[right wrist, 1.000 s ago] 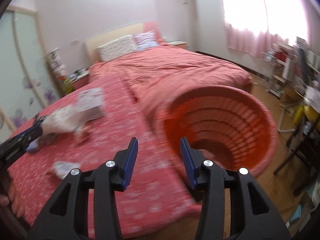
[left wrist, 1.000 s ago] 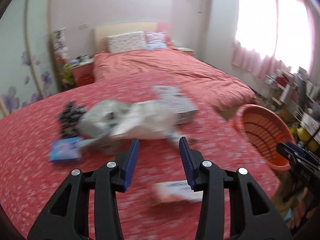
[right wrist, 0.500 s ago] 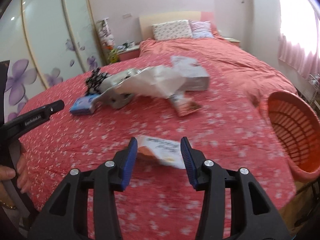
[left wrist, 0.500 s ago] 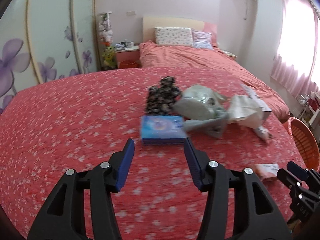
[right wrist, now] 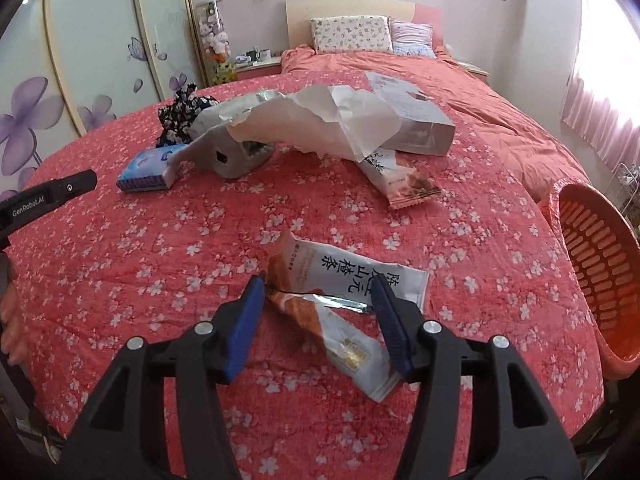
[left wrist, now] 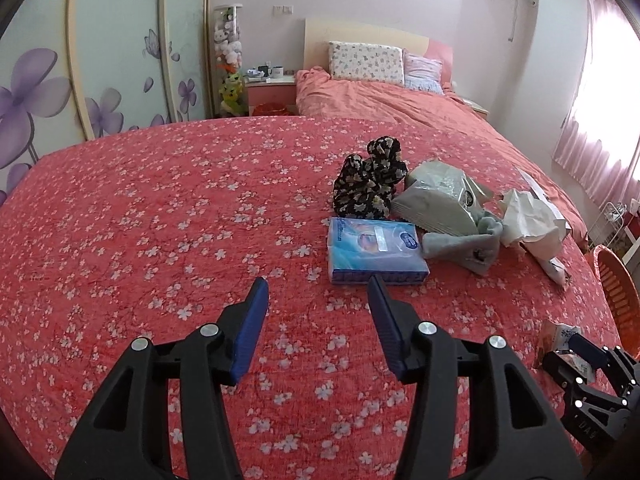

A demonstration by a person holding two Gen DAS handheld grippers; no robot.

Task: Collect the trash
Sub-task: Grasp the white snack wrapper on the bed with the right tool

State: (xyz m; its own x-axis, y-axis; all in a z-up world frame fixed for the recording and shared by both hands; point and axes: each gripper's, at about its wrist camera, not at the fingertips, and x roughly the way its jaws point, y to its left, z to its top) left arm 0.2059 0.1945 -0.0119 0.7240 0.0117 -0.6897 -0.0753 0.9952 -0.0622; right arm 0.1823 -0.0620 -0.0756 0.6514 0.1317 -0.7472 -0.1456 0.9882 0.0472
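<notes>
The bed (left wrist: 160, 208) fills both views, its red flowered cover spread flat and strewn with litter. At three o'clock in the right wrist view the orange basket (right wrist: 592, 264) stands just off the bed's edge. Up at twelve o'clock lies a heap: the torn white paper (right wrist: 320, 120) draped over a grey box (right wrist: 416, 128), with a grey bag (right wrist: 228, 156) beside it at eleven. The dark flowered cloth (left wrist: 370, 178) sits bunched behind that, and the blue tissue pack (left wrist: 374, 250) lies flat just ahead of the left gripper (left wrist: 318, 292), at one o'clock from its tips. That gripper's jaws stand spread over bare cover, nothing between them. Down at six o'clock, the right gripper (right wrist: 318, 290) has its jaws opening, and the torn snack wrapper (right wrist: 344, 300) lies on the cover between them, pads not pressing it. A second wrapper (right wrist: 404, 178) rests at one o'clock, half under the paper.
</notes>
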